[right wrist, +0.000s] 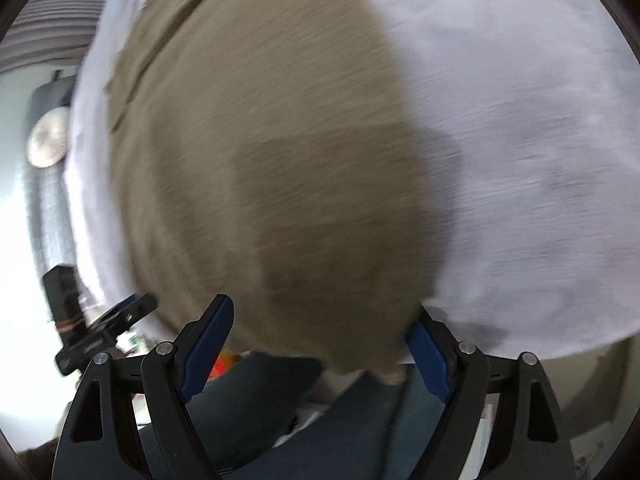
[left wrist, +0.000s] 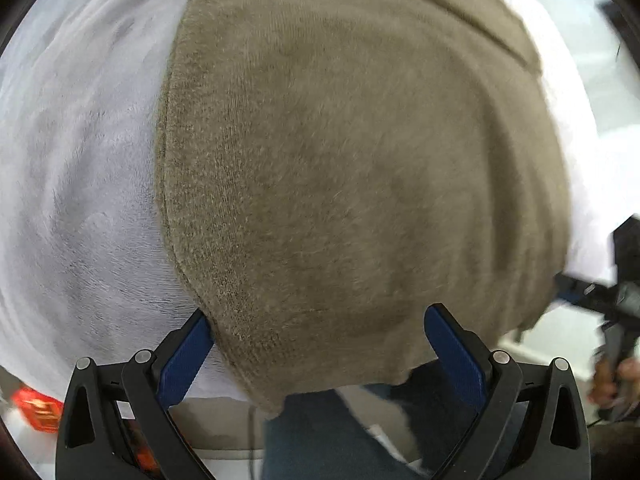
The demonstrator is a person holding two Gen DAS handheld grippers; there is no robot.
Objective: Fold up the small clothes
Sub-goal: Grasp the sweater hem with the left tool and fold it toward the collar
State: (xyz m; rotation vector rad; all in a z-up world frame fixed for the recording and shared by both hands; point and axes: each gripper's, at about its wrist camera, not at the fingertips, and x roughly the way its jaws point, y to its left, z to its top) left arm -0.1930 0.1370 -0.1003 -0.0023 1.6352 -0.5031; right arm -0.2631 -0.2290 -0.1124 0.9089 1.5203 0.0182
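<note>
An olive-brown knit garment (left wrist: pixel 340 168) lies spread flat on a white cloth-covered surface (left wrist: pixel 80 168), and its near hem hangs a little over the front edge. My left gripper (left wrist: pixel 318 312) points steeply down at the garment's near left corner. Its blue pads (left wrist: pixel 184 360) stand wide apart on either side of the hem, open. In the blurred right wrist view the same garment (right wrist: pixel 260 160) fills the middle. My right gripper (right wrist: pixel 322 306) is open over its near right corner, with the hem between the pads and not pinched.
The white surface (right wrist: pixel 520 140) reaches well beyond the garment on both sides. Below the front edge are a person's blue-trousered legs (left wrist: pixel 320 440). An orange object (left wrist: pixel 36 408) sits low on the left. A hand (left wrist: pixel 612 376) on a black tool shows at the right edge.
</note>
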